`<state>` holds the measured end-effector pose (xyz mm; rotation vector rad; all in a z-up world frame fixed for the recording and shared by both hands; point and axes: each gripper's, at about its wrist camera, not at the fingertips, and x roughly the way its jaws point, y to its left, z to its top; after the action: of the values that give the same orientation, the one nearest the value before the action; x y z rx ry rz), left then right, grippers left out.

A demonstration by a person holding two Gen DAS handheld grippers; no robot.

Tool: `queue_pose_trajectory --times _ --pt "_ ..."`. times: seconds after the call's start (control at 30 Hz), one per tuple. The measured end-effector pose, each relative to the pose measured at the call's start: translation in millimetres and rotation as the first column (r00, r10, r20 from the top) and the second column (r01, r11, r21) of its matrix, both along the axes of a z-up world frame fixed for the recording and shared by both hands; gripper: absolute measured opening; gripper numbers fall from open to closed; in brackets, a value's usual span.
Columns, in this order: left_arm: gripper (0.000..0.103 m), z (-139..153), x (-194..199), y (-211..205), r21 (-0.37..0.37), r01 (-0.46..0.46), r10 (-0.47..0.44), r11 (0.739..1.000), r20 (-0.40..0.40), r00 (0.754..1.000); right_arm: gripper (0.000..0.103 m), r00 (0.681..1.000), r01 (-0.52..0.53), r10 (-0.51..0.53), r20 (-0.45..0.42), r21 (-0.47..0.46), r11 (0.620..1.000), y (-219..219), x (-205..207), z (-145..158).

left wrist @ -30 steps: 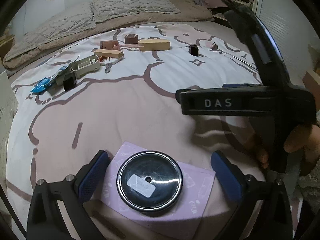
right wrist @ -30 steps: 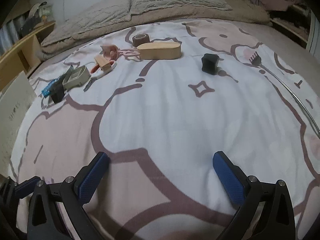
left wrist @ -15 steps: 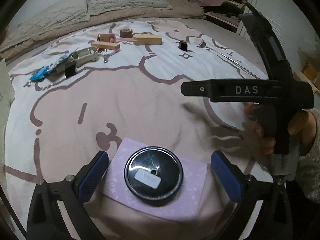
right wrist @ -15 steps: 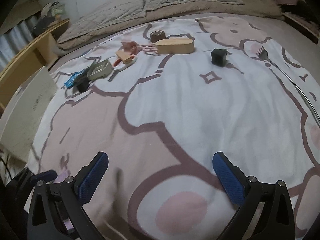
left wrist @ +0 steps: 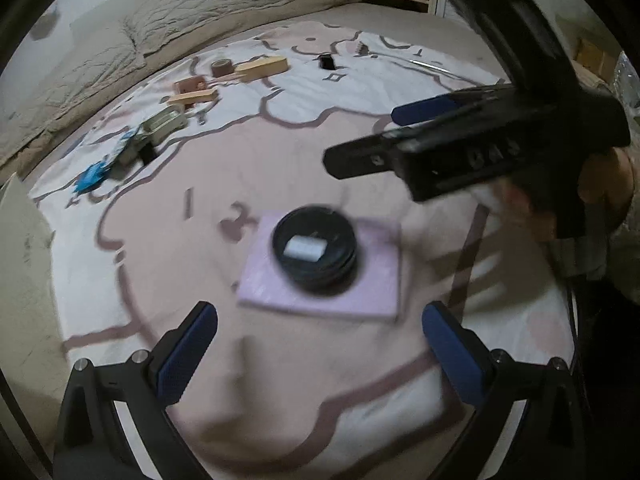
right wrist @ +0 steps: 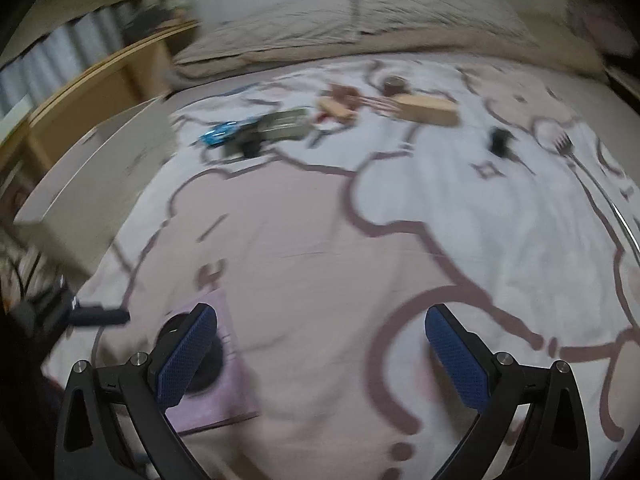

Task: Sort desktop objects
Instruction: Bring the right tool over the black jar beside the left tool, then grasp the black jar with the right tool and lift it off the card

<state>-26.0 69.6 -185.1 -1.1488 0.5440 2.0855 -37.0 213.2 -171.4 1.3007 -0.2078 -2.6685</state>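
The left gripper [left wrist: 319, 350] is spread wide and empty at the bottom of its frame; just beyond it, mid-frame, a round black tin [left wrist: 315, 249], lid on, contents hidden, sits flat on a lilac pad [left wrist: 372, 292]. The right gripper [right wrist: 320, 354], also spread and empty, has the tin behind its left finger at lower left. On the bedspread [right wrist: 460, 216], upper centre, a wooden block [right wrist: 426, 109] lies with its long axis left-to-right, beside a tape roll [right wrist: 394, 85] and a grey box [right wrist: 285, 125], contents blurred

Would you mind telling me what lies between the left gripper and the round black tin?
In the left wrist view, only bare bedsheet and the near edge of the purple pad separate the open left gripper from the tin.
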Motion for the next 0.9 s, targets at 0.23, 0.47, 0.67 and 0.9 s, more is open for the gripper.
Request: queue_pose_trajectory --times 0.23,0.47,0.67,0.9 --pt "0.103 6 -5 -25 0.023 -0.044 0.043 0.999 0.030 0.999 0.088 0.980 -0.172 0.172 -0.096 0.010 0.985 -39 18 5" --pt "0.103 -2 -2 -24 0.027 -0.026 0.024 0.999 0.079 0.997 0.078 0.963 -0.265 0.265 -0.041 0.020 0.964 -60 19 -11" --pt "0.103 -9 -1 -18 0.013 -0.013 0.011 1.000 0.085 0.996 0.058 0.953 -0.301 0.302 -0.039 0.016 0.953 -66 22 -16" --pt "0.103 -13 -10 -5 0.015 -0.002 0.001 1.000 0.086 0.996 0.050 0.967 -0.249 0.250 -0.054 0.022 0.968 -49 27 -7"
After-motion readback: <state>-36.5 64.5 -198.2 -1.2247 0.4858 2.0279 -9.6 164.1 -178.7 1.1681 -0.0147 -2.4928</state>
